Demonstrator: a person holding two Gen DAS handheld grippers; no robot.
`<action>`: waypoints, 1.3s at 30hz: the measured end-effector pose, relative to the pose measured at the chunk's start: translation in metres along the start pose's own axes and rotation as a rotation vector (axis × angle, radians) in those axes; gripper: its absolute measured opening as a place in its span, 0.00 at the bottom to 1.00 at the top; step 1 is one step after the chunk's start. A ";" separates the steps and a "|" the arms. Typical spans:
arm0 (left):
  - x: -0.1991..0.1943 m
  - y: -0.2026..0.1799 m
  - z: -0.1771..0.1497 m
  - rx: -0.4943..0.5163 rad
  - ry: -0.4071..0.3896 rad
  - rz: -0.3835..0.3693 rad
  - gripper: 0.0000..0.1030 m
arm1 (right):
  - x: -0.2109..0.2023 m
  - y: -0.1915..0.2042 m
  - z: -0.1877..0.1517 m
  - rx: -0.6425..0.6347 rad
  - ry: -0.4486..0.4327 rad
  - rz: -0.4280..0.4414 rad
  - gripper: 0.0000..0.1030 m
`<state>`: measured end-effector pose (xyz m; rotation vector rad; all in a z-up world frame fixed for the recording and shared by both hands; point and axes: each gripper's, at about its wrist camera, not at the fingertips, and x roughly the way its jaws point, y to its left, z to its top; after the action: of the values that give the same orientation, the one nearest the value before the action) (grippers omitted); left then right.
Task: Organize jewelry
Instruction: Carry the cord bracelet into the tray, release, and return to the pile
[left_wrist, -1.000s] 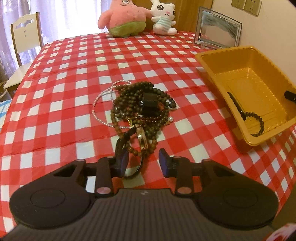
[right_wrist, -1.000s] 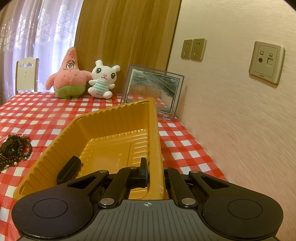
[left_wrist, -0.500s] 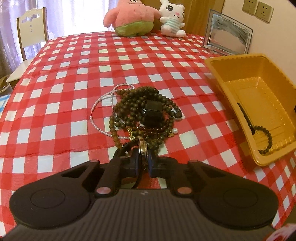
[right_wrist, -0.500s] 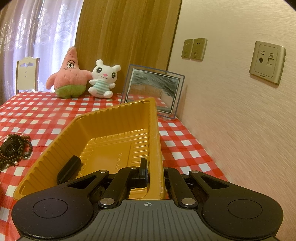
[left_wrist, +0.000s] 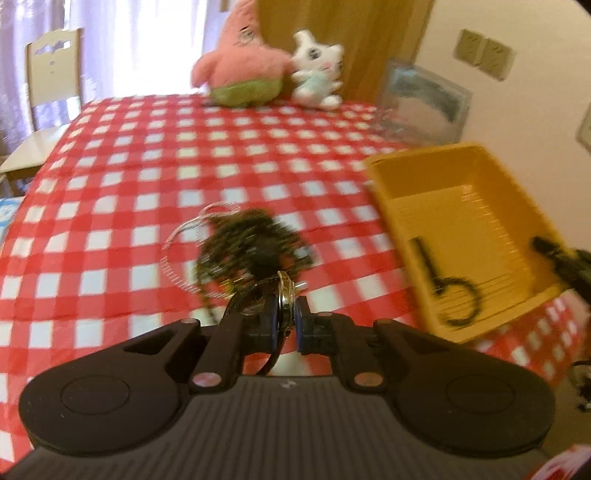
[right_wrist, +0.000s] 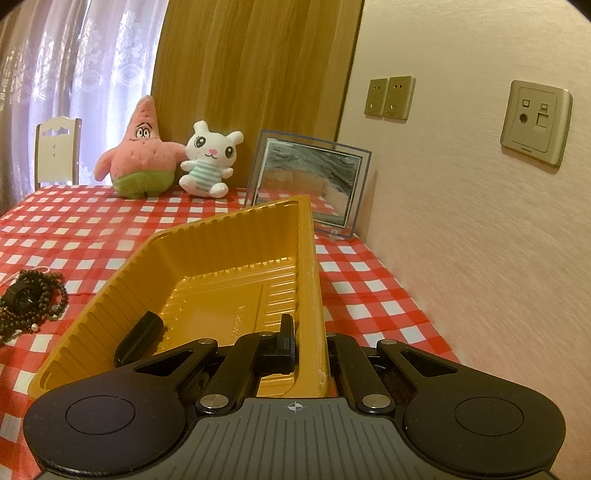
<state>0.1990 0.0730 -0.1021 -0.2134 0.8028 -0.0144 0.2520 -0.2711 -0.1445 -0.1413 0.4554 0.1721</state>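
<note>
My left gripper (left_wrist: 284, 319) is shut on a gold-rimmed watch (left_wrist: 286, 291) with a black strap and holds it just above the checked tablecloth. Beyond it lies a blurred pile of dark bead strings (left_wrist: 255, 243) with a thin pearl chain (left_wrist: 184, 236). The yellow tray (left_wrist: 480, 221) stands to the right and holds a dark beaded bracelet (left_wrist: 456, 295). In the right wrist view my right gripper (right_wrist: 306, 339) is shut on the tray's right wall (right_wrist: 312, 280), one finger (right_wrist: 286, 330) inside and the other hidden behind the wall. The bead pile (right_wrist: 29, 299) lies far left.
A pink star plush (right_wrist: 142, 155) and a white bunny plush (right_wrist: 210, 162) sit at the table's far edge, beside a glass picture frame (right_wrist: 310, 181). The wall with sockets (right_wrist: 535, 122) runs close on the right. A white chair (left_wrist: 51, 74) stands far left.
My left gripper's jaws closed on the watch, then lifted it off the cloth away from the bead pile. The right gripper stayed still on the tray's wall.
</note>
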 end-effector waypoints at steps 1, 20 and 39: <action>-0.002 -0.006 0.003 0.009 -0.006 -0.024 0.08 | 0.001 0.000 0.000 0.000 -0.001 0.003 0.03; 0.075 -0.129 0.019 0.087 0.144 -0.439 0.08 | 0.000 0.007 0.001 -0.018 -0.013 0.039 0.03; 0.026 -0.109 0.015 0.097 -0.002 -0.365 0.18 | 0.003 0.002 -0.002 -0.005 0.006 0.044 0.03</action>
<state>0.2358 -0.0337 -0.0890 -0.2654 0.7505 -0.3956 0.2532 -0.2690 -0.1480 -0.1364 0.4643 0.2161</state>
